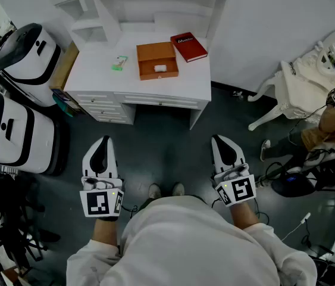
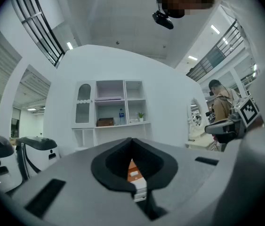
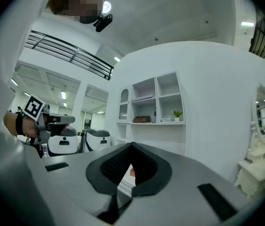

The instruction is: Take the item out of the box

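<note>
An open orange box lies on the white desk, with a small white item inside it. Both grippers are held low over the dark floor, well short of the desk. My left gripper is shut, with nothing between its fingers. My right gripper is also shut and holds nothing. In the left gripper view, the box shows as an orange sliver through the gap behind the closed jaws of the left gripper. The right gripper view gives a smaller glimpse of the box past the right gripper.
A red book lies right of the box and a small green object left of it. A white hutch rises behind the desk. Two white pod-like machines stand at the left. A white ornate chair and cables are at the right.
</note>
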The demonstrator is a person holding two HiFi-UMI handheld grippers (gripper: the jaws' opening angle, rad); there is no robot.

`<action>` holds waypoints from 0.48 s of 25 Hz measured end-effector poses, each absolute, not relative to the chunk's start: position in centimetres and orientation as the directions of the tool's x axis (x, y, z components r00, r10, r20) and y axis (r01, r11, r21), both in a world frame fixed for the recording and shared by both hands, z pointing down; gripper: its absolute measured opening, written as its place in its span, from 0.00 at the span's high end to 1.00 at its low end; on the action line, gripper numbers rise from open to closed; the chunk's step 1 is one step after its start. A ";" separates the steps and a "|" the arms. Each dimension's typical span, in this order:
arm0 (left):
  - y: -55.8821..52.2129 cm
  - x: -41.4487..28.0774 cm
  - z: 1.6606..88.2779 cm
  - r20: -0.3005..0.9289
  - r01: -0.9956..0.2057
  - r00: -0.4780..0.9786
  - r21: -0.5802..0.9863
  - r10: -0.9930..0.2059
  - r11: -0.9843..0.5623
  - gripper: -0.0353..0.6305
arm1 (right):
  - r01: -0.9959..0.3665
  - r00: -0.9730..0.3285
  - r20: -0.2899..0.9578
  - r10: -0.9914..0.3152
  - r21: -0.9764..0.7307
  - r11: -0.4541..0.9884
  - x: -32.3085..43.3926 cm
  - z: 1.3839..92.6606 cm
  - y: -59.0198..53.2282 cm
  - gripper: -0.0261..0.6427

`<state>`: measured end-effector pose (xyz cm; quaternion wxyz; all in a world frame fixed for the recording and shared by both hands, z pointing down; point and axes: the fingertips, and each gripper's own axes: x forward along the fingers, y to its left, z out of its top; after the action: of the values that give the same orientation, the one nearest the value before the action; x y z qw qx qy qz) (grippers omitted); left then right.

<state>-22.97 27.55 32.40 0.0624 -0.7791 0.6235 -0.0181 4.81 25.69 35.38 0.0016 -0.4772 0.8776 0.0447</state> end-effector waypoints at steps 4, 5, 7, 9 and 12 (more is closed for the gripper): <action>28.4 -22.6 32.7 -0.048 -0.969 0.226 -0.116 -0.973 -0.219 0.94 | -0.838 -0.545 -0.050 -0.837 0.078 0.541 5.1 35.6 26.5 0.93; 28.2 -22.6 32.7 -0.046 -0.969 0.226 -0.114 -0.973 -0.220 0.94 | -0.837 -0.545 -0.048 -0.837 0.077 0.541 5.1 35.7 26.4 0.93; 27.7 -22.8 32.9 -0.039 -0.969 0.227 -0.111 -0.973 -0.221 0.94 | -0.837 -0.545 -0.042 -0.837 0.075 0.542 4.8 35.8 25.9 0.93; 27.6 -23.0 32.9 -0.035 -0.969 0.229 -0.108 -0.973 -0.224 0.94 | -0.837 -0.545 -0.038 -0.837 0.074 0.542 4.6 35.8 25.7 0.93; 27.9 -23.0 33.0 -0.031 -0.967 0.237 -0.107 -0.971 -0.232 0.94 | -0.836 -0.547 -0.035 -0.836 0.073 0.544 4.5 35.9 26.1 0.93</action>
<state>-22.98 27.90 32.96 0.0520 -0.7846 0.6174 -0.0209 4.49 26.14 35.86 -0.0018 -0.4759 0.8786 0.0403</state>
